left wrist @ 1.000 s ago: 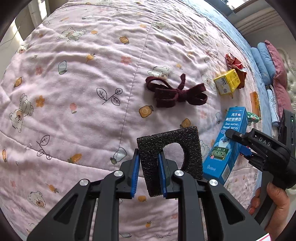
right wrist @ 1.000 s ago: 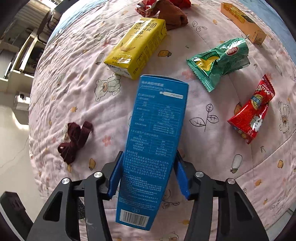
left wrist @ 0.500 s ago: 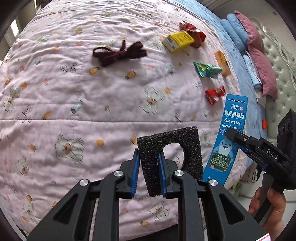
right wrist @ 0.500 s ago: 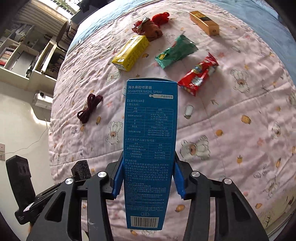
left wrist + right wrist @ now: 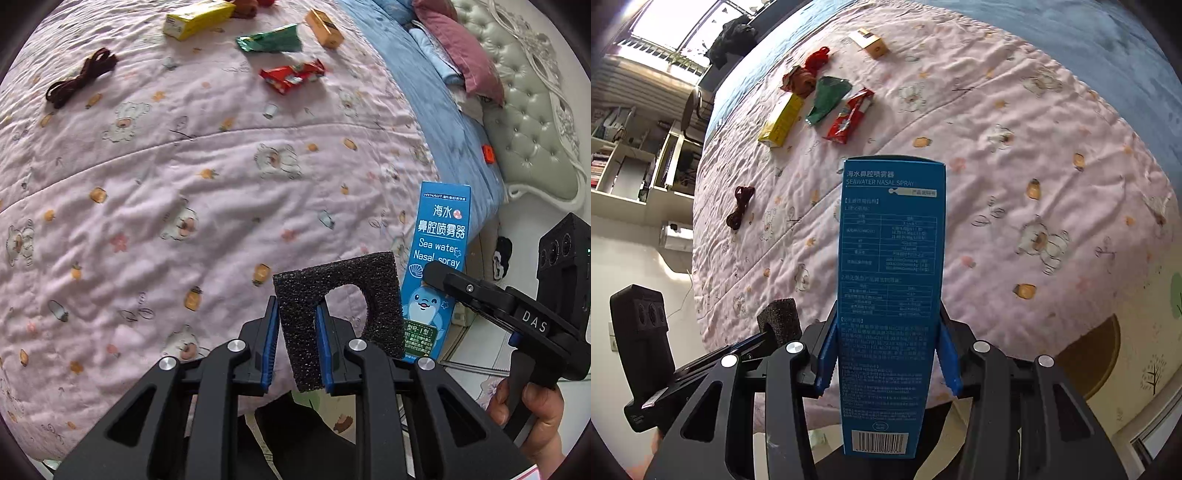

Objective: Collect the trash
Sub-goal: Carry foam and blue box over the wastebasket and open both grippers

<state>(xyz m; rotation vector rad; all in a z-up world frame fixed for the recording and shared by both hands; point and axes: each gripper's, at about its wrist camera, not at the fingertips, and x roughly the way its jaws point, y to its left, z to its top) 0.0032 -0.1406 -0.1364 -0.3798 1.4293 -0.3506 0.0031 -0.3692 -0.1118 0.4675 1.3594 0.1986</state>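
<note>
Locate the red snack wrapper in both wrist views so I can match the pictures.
Left wrist: red snack wrapper at upper centre, below the green wrapper.
Right wrist: red snack wrapper at upper left of centre, right of the green wrapper.
Shared landmark: yellow carton.

Pink quilted bed (image 5: 155, 206): yellow carton (image 5: 197, 18), green wrapper (image 5: 271, 40), red wrapper (image 5: 293, 75), maroon ribbon (image 5: 81, 79).

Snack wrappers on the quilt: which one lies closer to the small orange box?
The green wrapper; it lies just beside the orange box, while the red wrapper sits nearer the grippers.
</note>
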